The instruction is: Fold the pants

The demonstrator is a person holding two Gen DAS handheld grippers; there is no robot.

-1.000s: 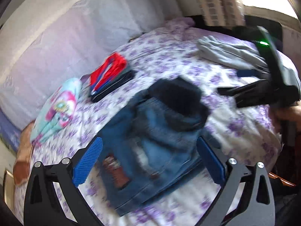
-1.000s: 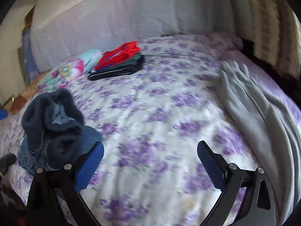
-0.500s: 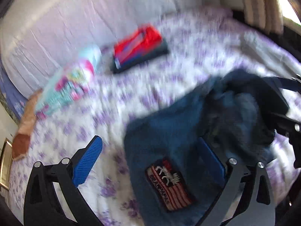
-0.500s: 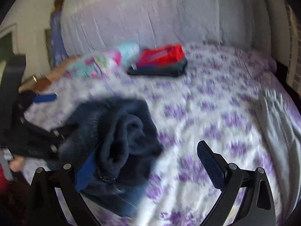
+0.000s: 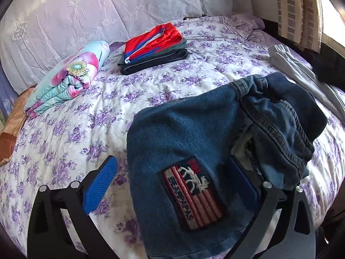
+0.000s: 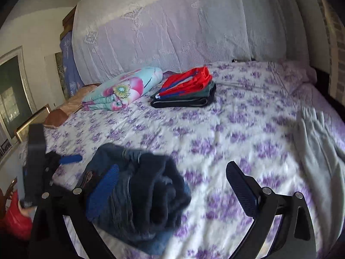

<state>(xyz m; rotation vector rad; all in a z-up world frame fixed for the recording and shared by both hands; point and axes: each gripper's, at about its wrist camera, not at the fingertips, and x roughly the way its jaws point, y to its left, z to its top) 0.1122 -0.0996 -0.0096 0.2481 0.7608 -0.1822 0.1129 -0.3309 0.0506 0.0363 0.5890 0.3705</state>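
Fold looks mostly done, judging by the shape: the jeans [image 5: 194,151] sit as a compact bundle on the bed [image 5: 75,129], lower centre-right of the left wrist frame and lower left of the right wrist frame, not spread flat. Likely left: tidy the loose part and move the bundle to the folded stack [image 5: 153,47] at upper centre, near the rolled floral blanket [image 5: 69,79]. Look of the jeans: blue denim with a soft fleece-like lining turned outward, a red-white-blue flag patch [image 5: 192,194] facing up, and a darker cuff or waistband bunched at the right side, so the fold is lumpy, not crisp. Left gripper [image 5: 172,185] has its jaws wide apart with the jeans lying between and over them, nothing pinched. Right gripper [image 6: 172,187] also spread wide, its left pad over the bundle's edge, holding nothing; that view is blurred. Grey garment [image 6: 319,142] lies unfolded at right edge, well apart.
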